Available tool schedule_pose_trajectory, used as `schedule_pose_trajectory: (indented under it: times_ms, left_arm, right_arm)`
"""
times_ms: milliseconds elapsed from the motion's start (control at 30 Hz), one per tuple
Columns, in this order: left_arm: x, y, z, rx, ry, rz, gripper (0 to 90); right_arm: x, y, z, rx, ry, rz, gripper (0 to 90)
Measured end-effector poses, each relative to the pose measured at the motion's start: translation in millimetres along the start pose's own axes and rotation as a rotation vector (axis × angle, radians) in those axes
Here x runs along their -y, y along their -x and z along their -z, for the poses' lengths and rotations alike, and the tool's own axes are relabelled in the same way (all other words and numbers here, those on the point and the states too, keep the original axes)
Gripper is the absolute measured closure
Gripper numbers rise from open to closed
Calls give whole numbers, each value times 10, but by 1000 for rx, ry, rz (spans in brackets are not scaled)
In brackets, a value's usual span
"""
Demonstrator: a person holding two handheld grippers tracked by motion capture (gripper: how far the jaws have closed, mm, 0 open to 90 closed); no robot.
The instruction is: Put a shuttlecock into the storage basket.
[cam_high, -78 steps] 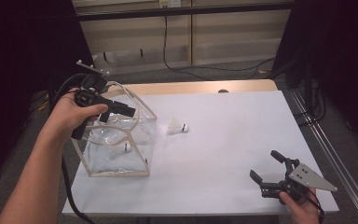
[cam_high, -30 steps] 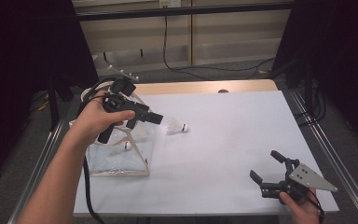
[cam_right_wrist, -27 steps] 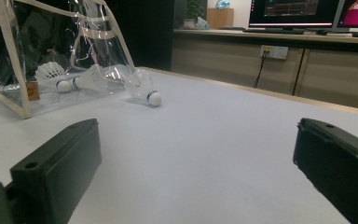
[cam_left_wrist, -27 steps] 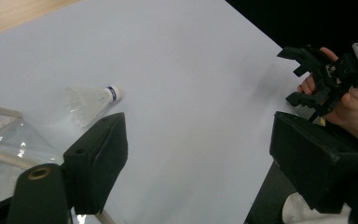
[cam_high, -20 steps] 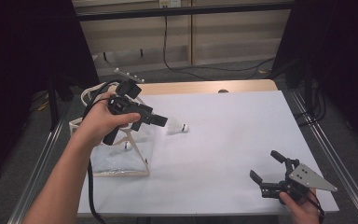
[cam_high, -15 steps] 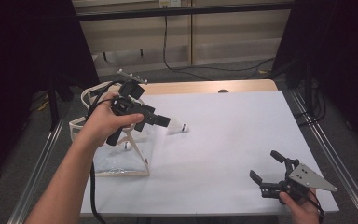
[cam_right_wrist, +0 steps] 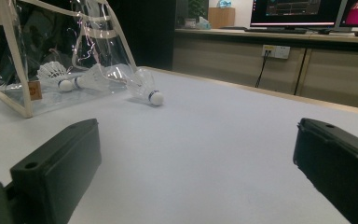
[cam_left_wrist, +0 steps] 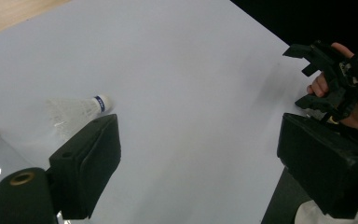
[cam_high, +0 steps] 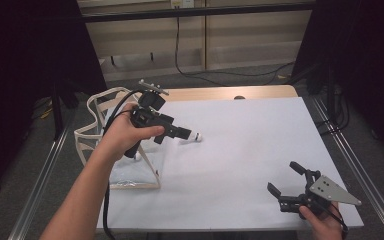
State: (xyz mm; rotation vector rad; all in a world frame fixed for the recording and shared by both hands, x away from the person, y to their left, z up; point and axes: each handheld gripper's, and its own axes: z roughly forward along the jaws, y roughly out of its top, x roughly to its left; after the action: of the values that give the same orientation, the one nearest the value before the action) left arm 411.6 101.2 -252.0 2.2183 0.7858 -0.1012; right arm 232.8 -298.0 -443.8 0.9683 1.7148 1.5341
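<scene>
A white shuttlecock (cam_high: pixel 194 136) (cam_left_wrist: pixel 77 109) (cam_right_wrist: pixel 145 87) with a blue-banded cork lies on the white table (cam_high: pixel 250 150), just right of a clear bag (cam_high: pixel 94 131) (cam_right_wrist: pixel 14 60). My left gripper (cam_high: pixel 184 133) (cam_left_wrist: pixel 200 135) hovers at the bag's right side and points at the shuttlecock. Its jaws have just been opening and stand open with nothing between them. Two more shuttlecocks (cam_right_wrist: pixel 55 73) lie inside the bag. My right gripper (cam_high: pixel 286 181) (cam_right_wrist: pixel 198 140) rests open and empty near the table's front right corner, seen far off as the other gripper (cam_left_wrist: pixel 331 74) in the left gripper view.
A cable (cam_high: pixel 105 210) trails from the left gripper down along the forearm. The table's wooden back edge (cam_high: pixel 220 93) and a metal frame rail (cam_high: pixel 350 165) on the right bound the surface. Cabinets (cam_right_wrist: pixel 270 70) and monitors (cam_right_wrist: pixel 298 11) stand beyond the table.
My left gripper has come out of the bag and moved right and slightly down toward the shuttlecock on the table. The right gripper has kept still.
</scene>
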Motion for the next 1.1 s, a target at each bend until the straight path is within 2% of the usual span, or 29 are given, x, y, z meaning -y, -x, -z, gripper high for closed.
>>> schedule_pose_trajectory:
  times_ms: [33,100,267,333,400,500,567,1100]
  left_arm:
    - [-3,4,-18,-8,-7,-12,137]
    - [-2,17,-54,-19,-5,-12,135]
    - [0,37,-129,-21,-1,-8,129]
    - [2,38,-153,-25,-5,-20,128]
    - [7,50,-181,-42,0,-15,126]
    - [15,58,-212,-68,-5,-29,122]
    - [26,70,-239,-64,5,-15,119]
    - [64,85,-439,-66,9,-15,110]
  right_arm:
    - [0,2,1,-1,-1,1,6]
    - [1,3,0,0,-1,-1,6]
    - [0,3,3,-1,-1,0,6]
    - [0,4,3,0,-2,0,6]
    - [0,5,4,1,1,1,6]
    - [-1,6,5,0,1,2,6]
    - [-3,5,5,2,2,2,6]
    - [-1,11,7,3,1,2,6]
